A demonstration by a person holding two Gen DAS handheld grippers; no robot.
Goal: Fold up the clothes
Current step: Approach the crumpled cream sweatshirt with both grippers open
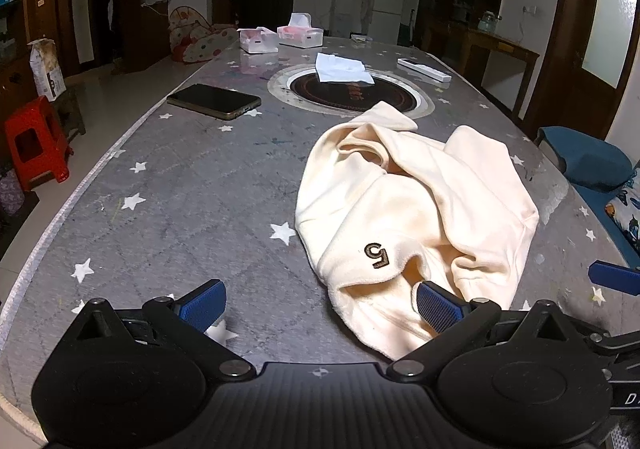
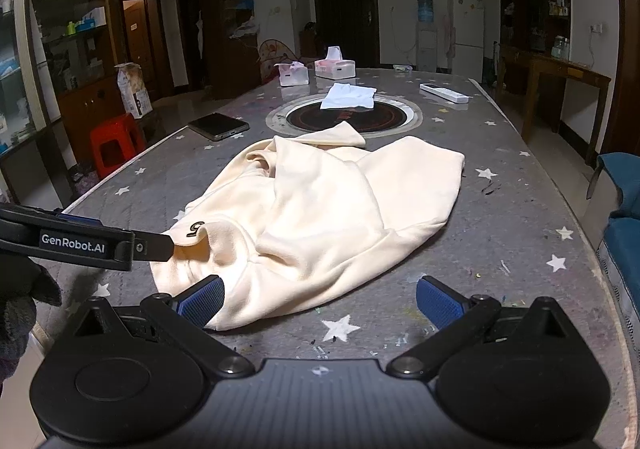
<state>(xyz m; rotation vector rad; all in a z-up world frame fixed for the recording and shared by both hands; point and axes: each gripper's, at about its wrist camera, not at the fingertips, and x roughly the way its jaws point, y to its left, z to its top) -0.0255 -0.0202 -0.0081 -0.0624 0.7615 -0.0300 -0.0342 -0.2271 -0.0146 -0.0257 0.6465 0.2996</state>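
Observation:
A cream garment (image 1: 416,209) with a dark "5" patch lies crumpled on the grey star-patterned table (image 1: 192,201). My left gripper (image 1: 320,307) stands open at its near edge; its right fingertip (image 1: 438,305) rests over the cloth, the left one over bare table. In the right wrist view the same garment (image 2: 316,209) spreads ahead. My right gripper (image 2: 320,301) is open, its left fingertip (image 2: 202,299) at the cloth's near hem, the right one above bare table. The left gripper's body (image 2: 84,243) reaches in from the left beside the patch.
A phone (image 1: 214,101), a white folded cloth (image 1: 342,69) on a round inset, two tissue boxes (image 1: 300,35) and a white remote (image 1: 424,70) lie farther back. A red stool (image 1: 34,141) stands left of the table, a blue seat (image 1: 588,157) at right.

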